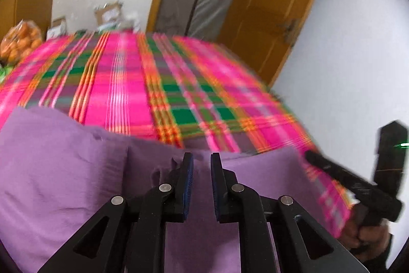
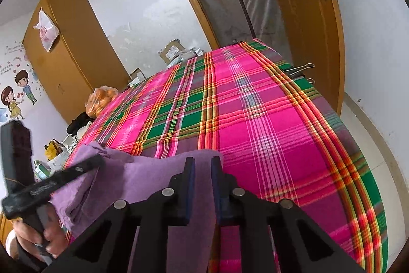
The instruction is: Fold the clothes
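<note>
The purple garment (image 2: 143, 186) lies at lower left on the plaid-covered table (image 2: 255, 119) — bare plaid beyond. Right gripper (image 2: 203, 163) and left gripper (image 1: 202, 160), both angled downward, stand narrow over its far edge; whether either pinches it is unclear.

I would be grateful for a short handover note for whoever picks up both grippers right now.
Left gripper: jaws narrow, purple cloth between them; whether they pinch it is unclear.
Right gripper: same, at the cloth's far right corner.
The cloth lies bunched at the near edge of the plaid-covered table, partly doubled on its left side.
Done: both grippers at the cloth's far edge.
Left: finish folding and flatten.
</note>
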